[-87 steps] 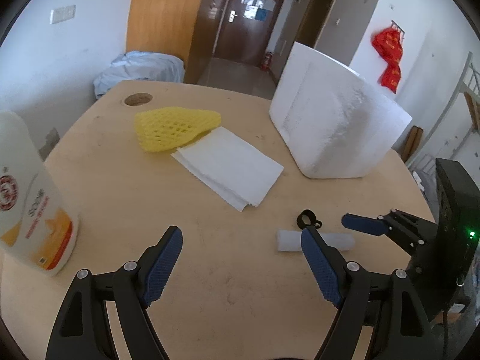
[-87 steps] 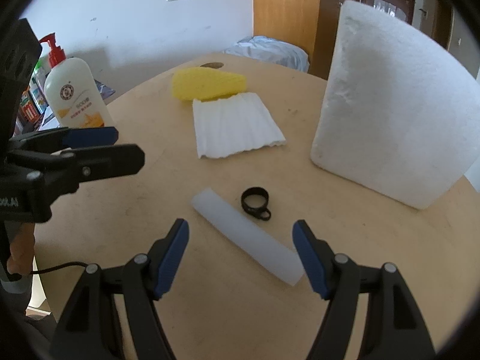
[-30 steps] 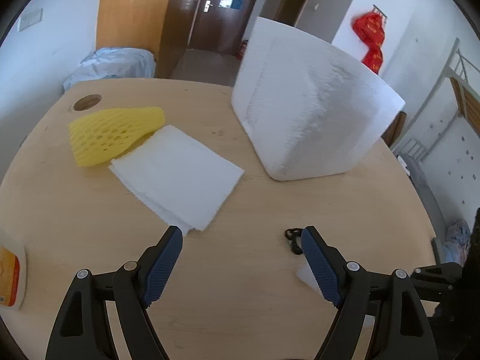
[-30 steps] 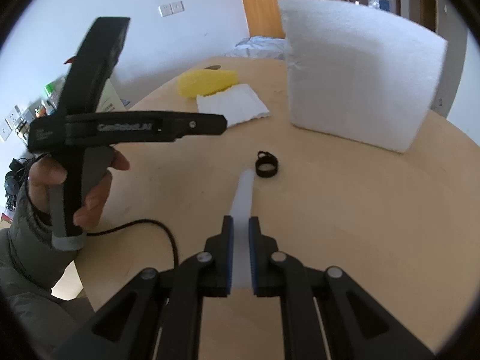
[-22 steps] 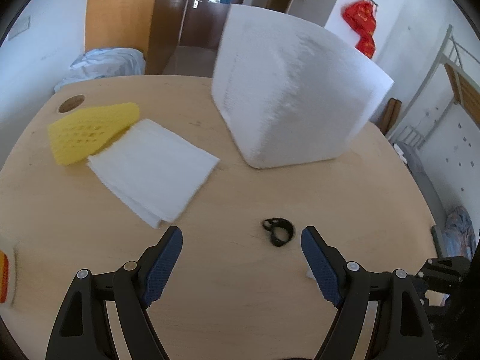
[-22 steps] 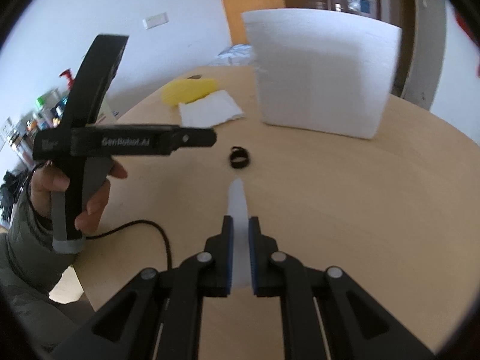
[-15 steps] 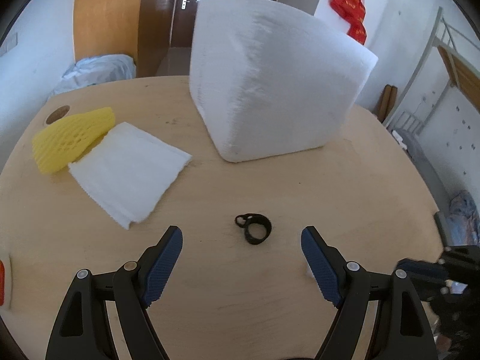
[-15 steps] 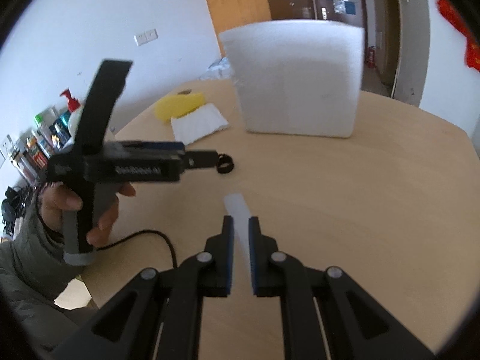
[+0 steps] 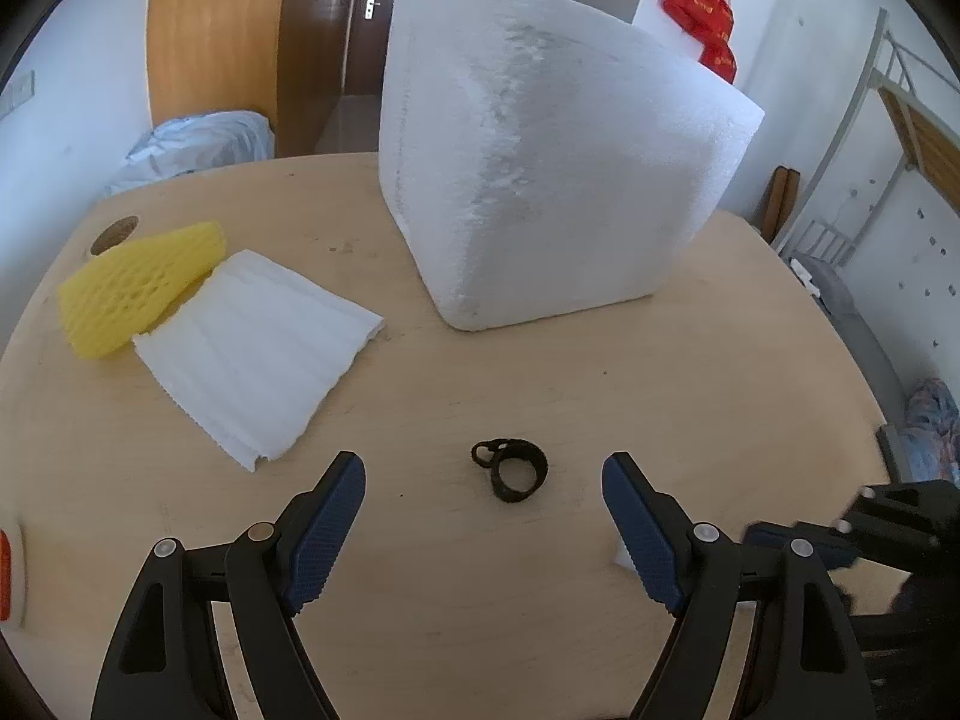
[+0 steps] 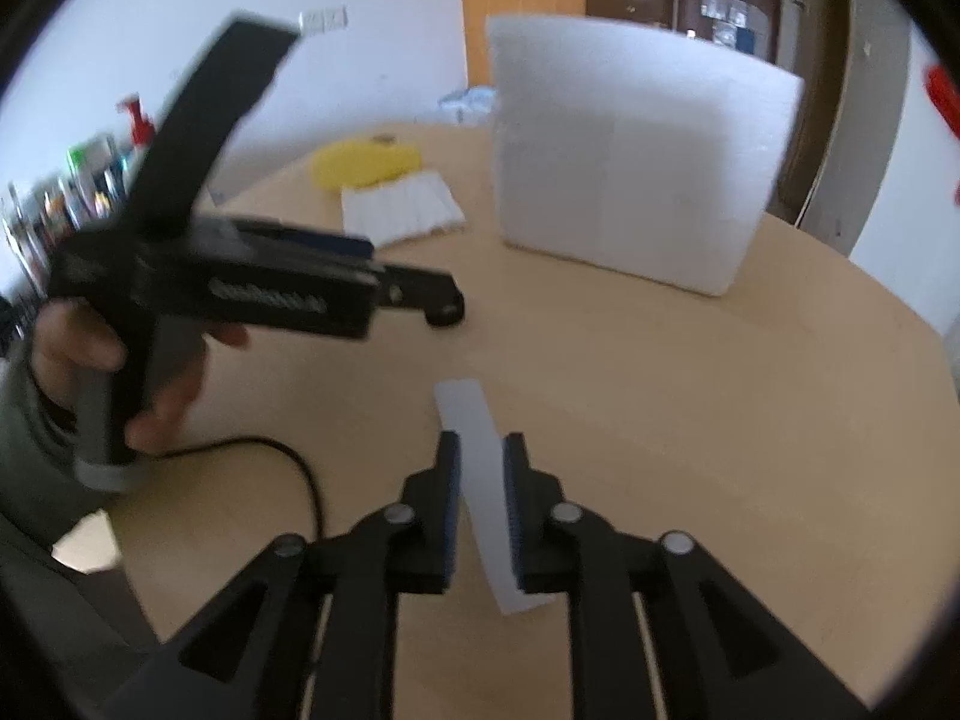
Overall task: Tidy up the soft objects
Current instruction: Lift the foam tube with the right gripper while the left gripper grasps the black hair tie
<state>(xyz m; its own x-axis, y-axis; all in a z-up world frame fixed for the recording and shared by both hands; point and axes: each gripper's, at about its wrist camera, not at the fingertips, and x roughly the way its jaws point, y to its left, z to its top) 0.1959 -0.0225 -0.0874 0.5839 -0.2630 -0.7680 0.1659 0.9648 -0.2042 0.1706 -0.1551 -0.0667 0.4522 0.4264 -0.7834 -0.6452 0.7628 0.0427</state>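
Right gripper (image 10: 480, 468): jaws have just been opening and stand slightly parted, the white foam strip (image 10: 477, 480) between the blue pads with a sliver of gap on either side; whether it is still pinched cannot be told. The strip's long axis runs from 6 to 12 o'clock along the fingers, over the table (image 10: 690, 420). Left gripper (image 9: 483, 516): wide open, empty, the black ring (image 9: 513, 471) just ahead at 12 o'clock. The right hand is nearer the strip.
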